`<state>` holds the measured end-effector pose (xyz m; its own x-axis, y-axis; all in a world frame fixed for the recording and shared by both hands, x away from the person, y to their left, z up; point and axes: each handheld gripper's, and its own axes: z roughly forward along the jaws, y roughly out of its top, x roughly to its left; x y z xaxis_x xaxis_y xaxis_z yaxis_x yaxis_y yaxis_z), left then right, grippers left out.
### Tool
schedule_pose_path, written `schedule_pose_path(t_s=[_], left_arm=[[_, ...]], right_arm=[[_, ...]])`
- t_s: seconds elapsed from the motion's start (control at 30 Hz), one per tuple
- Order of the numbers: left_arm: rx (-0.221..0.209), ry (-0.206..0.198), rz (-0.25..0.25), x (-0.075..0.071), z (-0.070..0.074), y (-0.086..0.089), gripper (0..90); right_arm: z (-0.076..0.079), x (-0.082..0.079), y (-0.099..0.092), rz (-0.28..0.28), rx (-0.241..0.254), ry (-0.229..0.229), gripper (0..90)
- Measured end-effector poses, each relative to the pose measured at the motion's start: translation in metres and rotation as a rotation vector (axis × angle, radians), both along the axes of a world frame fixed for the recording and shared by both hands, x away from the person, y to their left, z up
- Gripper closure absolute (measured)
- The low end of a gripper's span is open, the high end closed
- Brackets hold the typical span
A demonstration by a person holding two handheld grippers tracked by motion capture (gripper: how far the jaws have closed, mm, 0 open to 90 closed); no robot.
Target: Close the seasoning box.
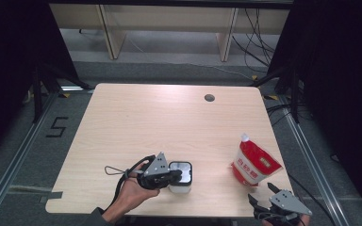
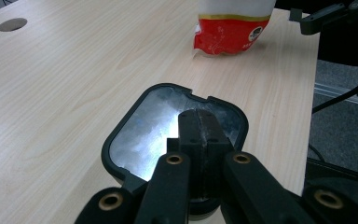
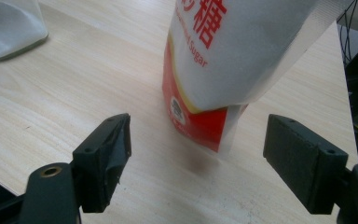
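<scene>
A white box [image 1: 185, 168] with a black rim and a shiny inside [image 2: 144, 135] stands near the table's front edge, left of the middle. A hand holds my left gripper [image 1: 176, 177] at the box's left side. Its jaws [image 2: 198, 133] are shut together over the box's open top, and I see nothing between them. A red and white sugar pouch [image 1: 253, 165] stands upright at the front right. My right gripper [image 1: 262, 193] sits just in front of it. That gripper [image 3: 198, 140] is open, and the pouch [image 3: 233, 51] stands a little beyond its tips.
A round cable hole [image 1: 209, 98] is set into the wooden table [image 1: 160, 122] near its far edge. The table's right edge runs close behind the pouch [image 2: 230, 28], with cables [image 1: 264, 42] on the floor beyond. The box's wall [image 3: 4, 28] appears far left in the right gripper view.
</scene>
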<state>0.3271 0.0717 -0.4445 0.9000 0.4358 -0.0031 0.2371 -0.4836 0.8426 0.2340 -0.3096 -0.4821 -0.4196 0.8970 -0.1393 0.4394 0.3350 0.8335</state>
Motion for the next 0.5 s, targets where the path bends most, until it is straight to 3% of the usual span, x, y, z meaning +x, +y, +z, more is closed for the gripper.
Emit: schedule_pose_path(t_s=[0.1,0.23,0.3,0.5], left_arm=[[0.006,-0.002,-0.006,0.001,0.0,0.001,89.4],[-0.043,0.015,0.002,0.0,0.005,0.004,87.6],[-0.089,0.03,-0.002,-0.001,0.011,0.009,78.1],[-0.139,0.055,0.004,-0.004,0.016,0.018,62.6]], right_arm=[[0.0,0.001,0.0,0.007,-0.003,-0.008,24.1],[0.0,0.0,0.0,0.007,-0.004,-0.006,24.1],[0.0,0.001,0.0,0.009,-0.002,-0.008,24.1],[0.0,0.001,0.0,0.016,-0.007,-0.012,24.1]])
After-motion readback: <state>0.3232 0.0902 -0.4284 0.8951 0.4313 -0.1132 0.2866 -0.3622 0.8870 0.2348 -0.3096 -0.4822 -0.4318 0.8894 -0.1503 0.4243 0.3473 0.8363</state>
